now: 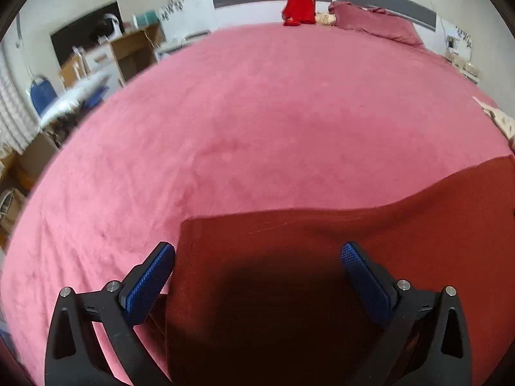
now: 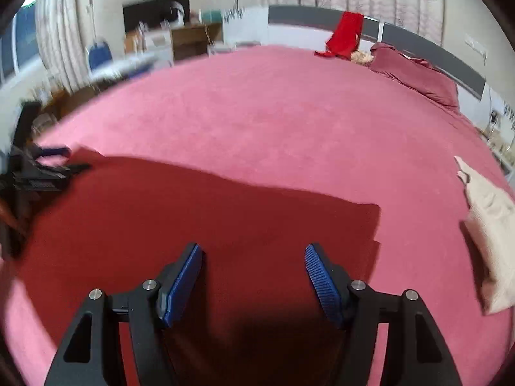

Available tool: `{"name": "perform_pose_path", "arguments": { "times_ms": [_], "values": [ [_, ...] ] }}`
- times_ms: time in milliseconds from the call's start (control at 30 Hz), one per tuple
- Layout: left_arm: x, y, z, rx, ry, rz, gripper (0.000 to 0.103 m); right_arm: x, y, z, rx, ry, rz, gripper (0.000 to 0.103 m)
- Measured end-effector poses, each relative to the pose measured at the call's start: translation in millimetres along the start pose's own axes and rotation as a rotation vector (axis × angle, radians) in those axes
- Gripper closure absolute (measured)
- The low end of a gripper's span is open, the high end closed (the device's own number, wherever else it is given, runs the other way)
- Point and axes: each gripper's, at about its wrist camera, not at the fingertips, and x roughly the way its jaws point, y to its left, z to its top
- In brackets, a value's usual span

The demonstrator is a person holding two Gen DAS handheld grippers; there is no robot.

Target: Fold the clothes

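1. The dark red cloth (image 2: 199, 212) is lying flat on the pink bed (image 2: 273, 112), filling the lower frame.
2. The left gripper (image 1: 257, 270) and right gripper (image 2: 254, 267) are both hanging apart, holding nothing.
3. The cloth is looking soft and light; its far corners seem best for pinching.

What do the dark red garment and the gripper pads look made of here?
Dark red garment: seemingly soft, matte woven or knit cloth; it lies flat with gentle ripples, no shine. Right gripper pads: blue, probably rubber or plastic, with ribbed texture.
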Motion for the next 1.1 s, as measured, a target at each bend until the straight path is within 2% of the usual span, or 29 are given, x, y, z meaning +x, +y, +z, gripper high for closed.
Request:
{"name": "perform_pose_path", "arguments": {
  "times_ms": [67, 233, 267, 333, 433, 467, 633, 700, 767, 867, 1067, 1100],
  "values": [
    [3, 13, -3, -0.051, 0.005, -0.048, 0.0, 10, -11, -7, 0.021, 0.015, 0.014, 0.036],
    [-2, 17, 5, -0.068, 0.029, -0.069, 0.0, 2, -15, -9, 0.034, 0.014, 0.011, 0.036],
    [-7, 20, 7, -0.081, 0.019, -0.057, 0.0, -3, -19, -5, 0.065, 0.016, 0.03, 0.036],
    [-30, 30, 6, -0.118, -0.059, -0.022, 0.0, -23, -29, -1, 0.137, -0.04, 0.047, 0.035],
    [-55, 47, -6, -0.183, -0.12, -0.023, 0.0, -54, -49, -6, 0.25, -0.112, 0.09, 0.034],
    [-58, 53, -12, -0.201, -0.114, -0.026, 0.0, -55, -56, -10, 0.282, -0.087, 0.113, 0.034],
    [-51, 77, -54, -0.314, 0.053, -0.091, 0.0, -45, -91, -40, 0.46, 0.075, 0.204, 0.034],
    [-50, 84, -64, -0.363, 0.089, -0.112, 0.0, -45, -102, -53, 0.53, 0.084, 0.237, 0.034],
    [-53, 91, -71, -0.388, 0.087, -0.119, 0.0, -41, -112, -62, 0.611, 0.086, 0.308, 0.034],
    [-55, 90, -74, -0.358, 0.094, -0.092, 0.0, -25, -120, -69, 0.716, 0.117, 0.395, 0.034],
    [-52, 76, -78, -0.28, 0.113, -0.058, 0.0, -5, -135, -73, 0.854, 0.138, 0.504, 0.035],
    [-52, 74, -79, -0.273, 0.11, -0.053, 0.0, -4, -135, -73, 0.856, 0.137, 0.524, 0.039]
  ]
}}
